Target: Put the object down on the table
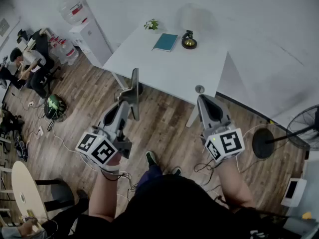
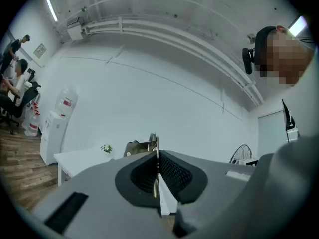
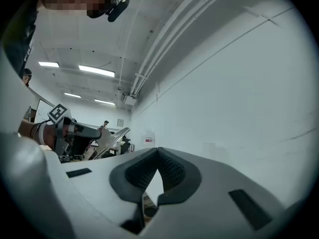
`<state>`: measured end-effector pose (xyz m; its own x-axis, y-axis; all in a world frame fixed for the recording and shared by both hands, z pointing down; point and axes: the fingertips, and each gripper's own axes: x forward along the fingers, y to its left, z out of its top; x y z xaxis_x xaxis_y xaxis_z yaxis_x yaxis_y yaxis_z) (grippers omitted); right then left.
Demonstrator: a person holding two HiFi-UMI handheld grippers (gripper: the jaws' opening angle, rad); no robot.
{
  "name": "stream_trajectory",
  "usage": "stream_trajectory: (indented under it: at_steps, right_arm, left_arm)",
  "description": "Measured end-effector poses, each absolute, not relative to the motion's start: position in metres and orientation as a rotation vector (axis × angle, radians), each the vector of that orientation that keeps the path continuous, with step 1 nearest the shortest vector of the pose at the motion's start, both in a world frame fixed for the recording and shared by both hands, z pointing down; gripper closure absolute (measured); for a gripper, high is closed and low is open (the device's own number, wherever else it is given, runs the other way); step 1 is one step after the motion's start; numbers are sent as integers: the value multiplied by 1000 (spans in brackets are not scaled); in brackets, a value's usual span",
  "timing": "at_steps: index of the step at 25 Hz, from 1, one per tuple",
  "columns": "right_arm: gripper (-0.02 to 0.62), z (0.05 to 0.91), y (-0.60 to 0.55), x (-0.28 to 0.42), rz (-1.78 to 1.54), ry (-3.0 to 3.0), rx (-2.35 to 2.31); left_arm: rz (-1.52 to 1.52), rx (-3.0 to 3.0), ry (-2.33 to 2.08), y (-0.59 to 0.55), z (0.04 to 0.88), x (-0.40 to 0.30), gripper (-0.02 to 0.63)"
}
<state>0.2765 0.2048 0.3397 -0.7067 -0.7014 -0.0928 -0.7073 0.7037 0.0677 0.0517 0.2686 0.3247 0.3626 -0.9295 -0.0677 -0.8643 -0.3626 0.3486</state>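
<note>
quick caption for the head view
Left gripper clamping a thin grey plate, right gripper shut and empty, both held short of the white table.

1. The thin plate (image 1: 134,83) clamped in your left hand-held gripper (image 1: 128,103) shows nearly edge-on; what it is cannot be told.
2. The dark object (image 1: 189,40) on the counter (image 1: 149,59) is too small to identify.
3. The picture's right edge cuts the fan (image 1: 308,126).

Left gripper (image 1: 130,107): grey body, black-and-white square-marker cube. Dull silver-grey plate (image 1: 134,86) between its fingers. Right gripper (image 1: 203,101): same colours, black ribbed pads (image 3: 174,171). Beyond the fingertips: white table (image 1: 149,63), teal notebook (image 1: 165,42), brown plank floor (image 1: 164,128).
</note>
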Motion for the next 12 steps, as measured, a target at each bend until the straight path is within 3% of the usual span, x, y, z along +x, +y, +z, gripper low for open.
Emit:
stream_trajectory:
  at_steps: [12]
  right_arm:
    - [589, 339, 221, 261, 143, 2818, -1205]
  left_arm:
    - [-389, 2353, -1627, 283, 322, 18, 600]
